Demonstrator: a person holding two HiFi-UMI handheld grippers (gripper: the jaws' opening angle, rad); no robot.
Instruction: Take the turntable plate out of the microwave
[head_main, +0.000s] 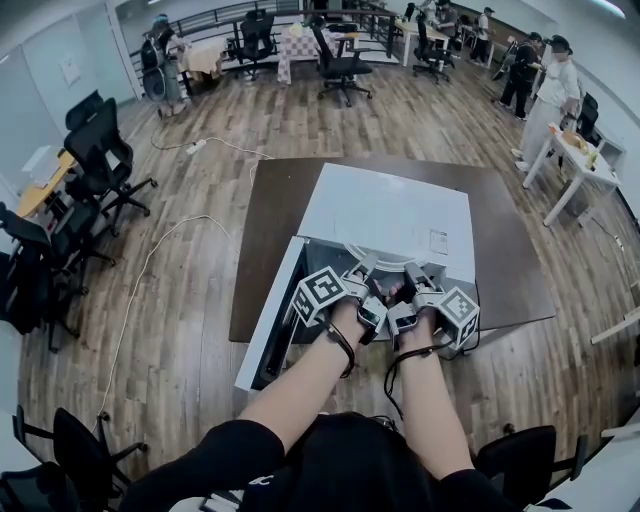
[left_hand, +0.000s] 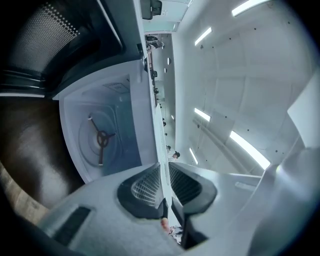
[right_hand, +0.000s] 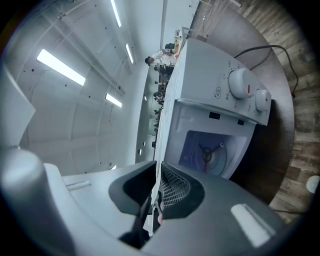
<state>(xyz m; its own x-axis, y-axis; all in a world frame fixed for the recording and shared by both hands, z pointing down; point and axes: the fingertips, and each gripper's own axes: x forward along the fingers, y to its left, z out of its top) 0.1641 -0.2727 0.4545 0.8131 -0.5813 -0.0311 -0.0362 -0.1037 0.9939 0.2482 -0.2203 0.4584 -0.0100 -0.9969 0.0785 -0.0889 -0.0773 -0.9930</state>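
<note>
**Turntable plate out of its seat, held at near rim by both tongs**

Item under removal: clear round glass turntable plate (left_hand: 160, 150). It is carried in front of the white microwave oven (head_main: 390, 215), which sits on a dark brown table (head_main: 275, 220) with its door (head_main: 265, 330) swung to the left.

Cavity: both gripper views show the three-armed roller ring (left_hand: 101, 138) lying bare on the cavity floor, with no plate on it.

Left gripper (left_hand: 164, 172): jaws nearly together, ribbed pads pressed on the thin glass rim, which shows edge-on between them.

Right gripper (right_hand: 156, 172): same condition, narrow gap, pads clamped on the rim.

Governing relation: the two grippers sit close together, side by side, on the near rim. The plate stretches away from the jaws toward the oven mouth, roughly level. Neither hand is nearer.

Judgement: the unsupported far side will tend to sag. Whether the far rim is fully clear of the opening cannot be confirmed.
</note>
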